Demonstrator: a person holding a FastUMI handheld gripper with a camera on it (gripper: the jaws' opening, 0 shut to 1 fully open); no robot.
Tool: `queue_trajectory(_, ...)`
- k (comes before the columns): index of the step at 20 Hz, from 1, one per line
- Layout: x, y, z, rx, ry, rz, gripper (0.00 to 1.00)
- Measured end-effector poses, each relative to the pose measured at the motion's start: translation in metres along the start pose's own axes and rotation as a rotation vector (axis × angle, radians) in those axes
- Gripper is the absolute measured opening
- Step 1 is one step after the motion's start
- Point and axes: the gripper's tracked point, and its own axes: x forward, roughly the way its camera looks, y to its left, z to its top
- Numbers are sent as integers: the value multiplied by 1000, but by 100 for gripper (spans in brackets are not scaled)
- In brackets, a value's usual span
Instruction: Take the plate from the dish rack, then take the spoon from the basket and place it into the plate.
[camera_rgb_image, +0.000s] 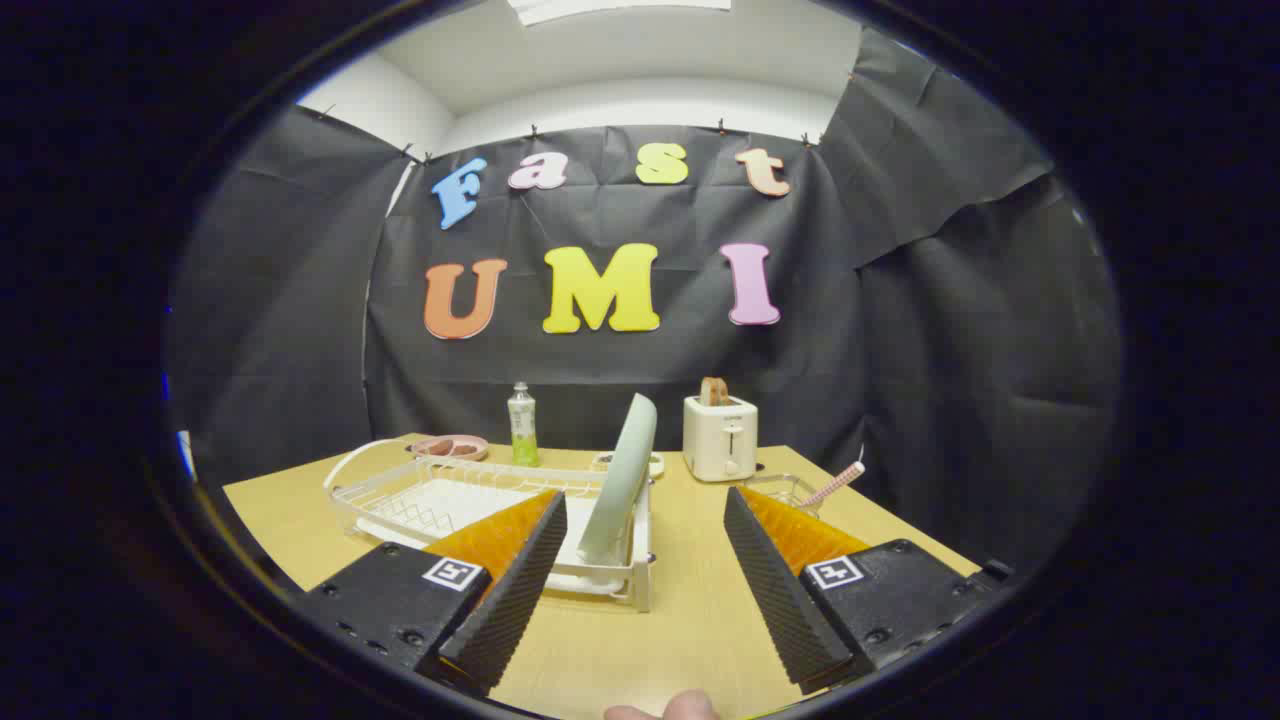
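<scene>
Your hand-held gripper (645, 560) is wide open and holds nothing; between its two fingers you see only the bare wood of the table (680, 620). The white dish rack (470, 500) stands on the table just ahead of the left finger (510, 590). The pale green plate (622, 480) stands on its edge at the right end of the rack, leaning a little, ahead of the gap between the fingers and closer to the left one. Beyond the right finger (775, 590) is a small clear basket (785, 490), and the spoon (835, 483) with a pink striped handle sticks out of it to the right. Further back are a white toaster (720, 438), a bottle (522, 425) and a pink dish (450, 447). A fingertip (665, 708) of your hand shows at the near edge.
</scene>
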Motion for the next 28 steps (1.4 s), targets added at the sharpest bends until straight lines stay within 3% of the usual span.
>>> queue_trajectory(18,1,13,9,-39,1,25,100)
queue_trajectory(28,19,37,53,-54,74,153,100)
